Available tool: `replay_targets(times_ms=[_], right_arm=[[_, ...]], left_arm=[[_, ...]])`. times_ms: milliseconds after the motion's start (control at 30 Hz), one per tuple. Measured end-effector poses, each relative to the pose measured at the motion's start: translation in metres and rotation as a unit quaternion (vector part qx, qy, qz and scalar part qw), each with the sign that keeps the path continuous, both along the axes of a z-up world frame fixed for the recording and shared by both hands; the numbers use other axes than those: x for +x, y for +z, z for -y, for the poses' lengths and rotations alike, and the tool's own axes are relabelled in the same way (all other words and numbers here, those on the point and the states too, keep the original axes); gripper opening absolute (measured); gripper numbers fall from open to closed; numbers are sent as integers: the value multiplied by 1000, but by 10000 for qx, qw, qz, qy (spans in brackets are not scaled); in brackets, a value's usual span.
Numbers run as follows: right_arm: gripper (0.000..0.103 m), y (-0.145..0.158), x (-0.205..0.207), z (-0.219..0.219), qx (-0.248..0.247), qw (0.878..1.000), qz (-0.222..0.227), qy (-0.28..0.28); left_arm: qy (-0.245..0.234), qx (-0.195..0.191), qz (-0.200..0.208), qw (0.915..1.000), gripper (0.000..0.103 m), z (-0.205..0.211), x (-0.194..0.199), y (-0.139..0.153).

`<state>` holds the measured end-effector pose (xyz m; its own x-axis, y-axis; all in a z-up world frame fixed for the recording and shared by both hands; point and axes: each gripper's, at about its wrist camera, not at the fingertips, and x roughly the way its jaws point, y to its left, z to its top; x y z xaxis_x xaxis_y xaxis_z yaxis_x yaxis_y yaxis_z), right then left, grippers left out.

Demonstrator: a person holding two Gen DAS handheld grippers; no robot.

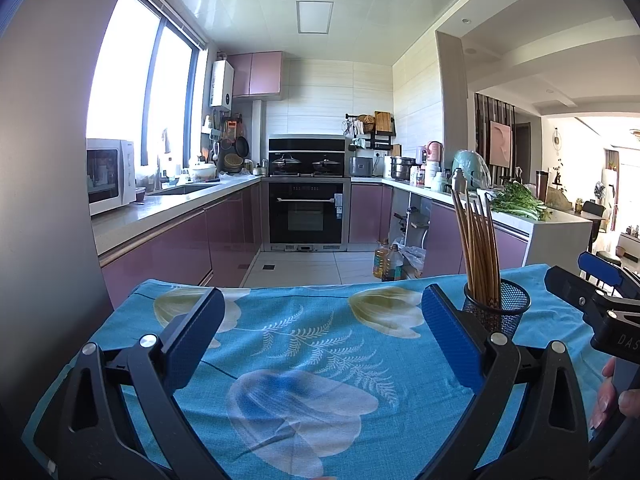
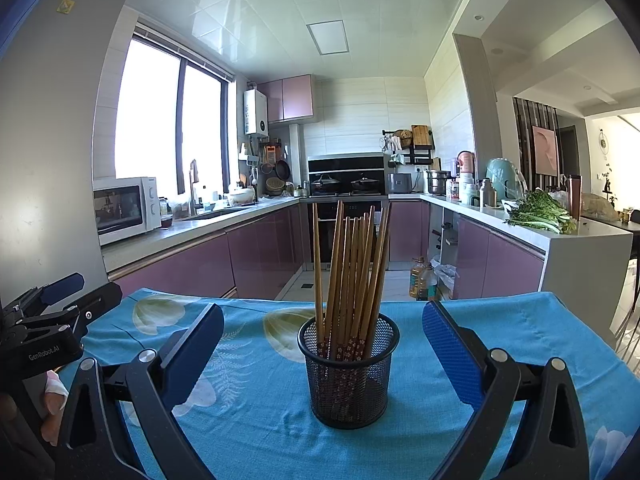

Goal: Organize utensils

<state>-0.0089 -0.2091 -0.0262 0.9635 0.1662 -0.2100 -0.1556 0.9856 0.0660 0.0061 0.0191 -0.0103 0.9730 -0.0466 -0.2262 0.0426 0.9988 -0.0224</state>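
Chopsticks (image 2: 352,272) standing gathered in mesh holder (image 2: 349,376), on blue floral cloth (image 2: 256,420).

Right gripper (image 2: 323,354) and left gripper (image 1: 323,334): both spread, empty. Sorting appears complete; the next move probably calls only for withdrawal.

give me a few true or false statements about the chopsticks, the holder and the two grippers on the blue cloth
1. The chopsticks stand upright in a black mesh holder. True.
2. The right hand-held gripper is shut on the holder. False: its jaws are wide open, with the holder between them and touching neither.
3. The left hand-held gripper holds one chopstick. False: it is open and holds nothing.
4. The holder stands on a blue flowered cloth. True.
5. Loose chopsticks lie scattered on the cloth. False: every chopstick in view is in the holder.
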Motion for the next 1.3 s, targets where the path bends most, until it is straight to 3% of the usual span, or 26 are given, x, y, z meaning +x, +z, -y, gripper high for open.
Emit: replay_targets(times_ms=[1300], right_arm=[[96,1,-3,1,7,10000,19,-35]], left_arm=[[-3,22,4,10000,97,2,-1,1]])
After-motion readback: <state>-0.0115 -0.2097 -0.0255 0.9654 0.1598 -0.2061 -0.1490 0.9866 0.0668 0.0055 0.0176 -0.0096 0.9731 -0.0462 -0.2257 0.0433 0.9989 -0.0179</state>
